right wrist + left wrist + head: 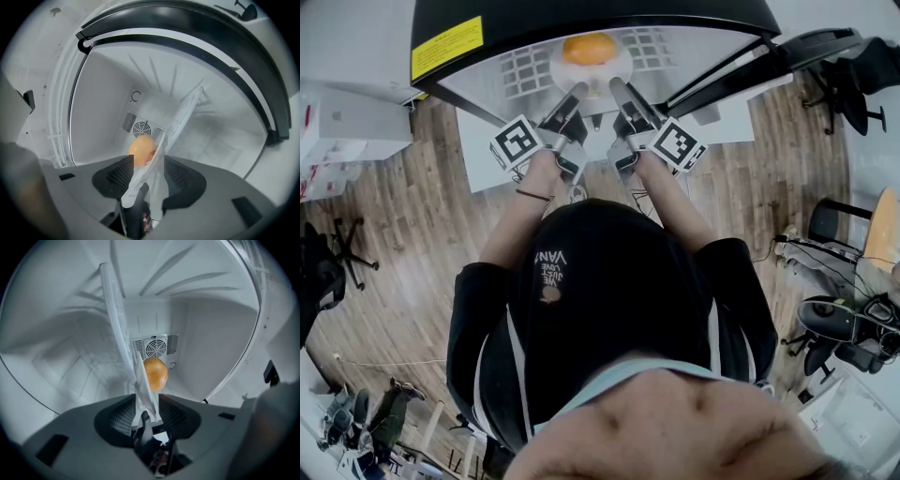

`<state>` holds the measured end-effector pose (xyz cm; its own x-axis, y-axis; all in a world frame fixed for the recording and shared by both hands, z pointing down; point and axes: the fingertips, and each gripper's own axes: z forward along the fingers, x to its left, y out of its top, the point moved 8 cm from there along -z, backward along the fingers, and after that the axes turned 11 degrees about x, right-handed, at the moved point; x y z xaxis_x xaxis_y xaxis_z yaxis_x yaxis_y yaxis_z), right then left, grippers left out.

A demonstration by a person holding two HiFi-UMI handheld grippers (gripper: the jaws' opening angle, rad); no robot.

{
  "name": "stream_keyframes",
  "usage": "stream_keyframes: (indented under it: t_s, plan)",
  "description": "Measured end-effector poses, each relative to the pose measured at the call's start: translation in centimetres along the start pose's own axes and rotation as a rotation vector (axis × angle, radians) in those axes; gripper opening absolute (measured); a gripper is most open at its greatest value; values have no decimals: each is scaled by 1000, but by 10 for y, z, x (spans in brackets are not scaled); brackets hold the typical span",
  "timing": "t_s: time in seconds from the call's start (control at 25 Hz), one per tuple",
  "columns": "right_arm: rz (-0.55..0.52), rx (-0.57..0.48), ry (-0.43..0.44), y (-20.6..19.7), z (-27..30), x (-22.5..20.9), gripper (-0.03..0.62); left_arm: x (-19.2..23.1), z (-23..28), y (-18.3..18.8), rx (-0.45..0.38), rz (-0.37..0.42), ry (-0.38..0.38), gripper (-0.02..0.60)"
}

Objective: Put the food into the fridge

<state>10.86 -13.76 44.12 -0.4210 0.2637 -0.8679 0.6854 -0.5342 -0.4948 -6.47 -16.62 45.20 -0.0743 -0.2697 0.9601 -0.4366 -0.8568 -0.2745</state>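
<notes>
At the top centre of the head view, orange round food (589, 49) lying on a white plate (567, 67) inside the fridge (581, 14). Under the plate, a white wire shelf (523, 70), its grid showing to left and right.

In the left gripper view, the food (154, 373) just right of centre, in front of a round fan vent (155, 348) on the back wall. The plate (117, 329) shows edge-on there, a thin white band slanting from upper left to lower middle. In the right gripper view, the food (142, 149) low at centre, below the vent (142, 127), with the plate's edge (183, 115) slanting from upper right to lower middle.

In the head view, below and left of the plate, the left gripper (577, 92) pointing in. Below and right of it, the right gripper (620, 92). Both tips at the plate's near rim.

In its own view, the left gripper (148, 414) wide open: dark ribbed pads well apart, plate rim passing between them, not pinched. Same for the right gripper (147, 177): wide open, rim between the pads, nothing clamped.

Lower in the head view, two marker cubes (517, 142), then forearms (520, 220) and a dark top (609, 300) filling the middle. At upper left, a yellow label (447, 47) on the fridge's black top. Wooden floor (412, 216) on both sides, office chairs (853, 66) along the right edge.
</notes>
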Motion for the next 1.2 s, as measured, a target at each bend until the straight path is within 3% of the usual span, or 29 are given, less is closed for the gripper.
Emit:
stream_keyframes:
  t_s: [0.12, 0.36, 0.72, 0.84, 1.0, 1.2]
  plan:
    - [-32, 4, -7, -1, -1, 3, 204, -2, -3, -1, 1, 42, 21, 132]
    - [-107, 21, -38, -3, -1, 7, 206, 3, -20, 1, -23, 125, 139, 132]
    - [-252, 57, -79, -5, 2, 13, 204, -8, -30, 5, -52, 324, 252, 132]
    - [-320, 58, -99, -4, 2, 16, 202, -11, -36, 7, -55, 407, 323, 132]
    - [-421, 61, -132, -6, 2, 20, 181, -15, -36, 6, -37, 517, 360, 132]
    - [-607, 89, -181, -10, 6, 25, 169, -16, -34, 5, 15, 657, 445, 132]
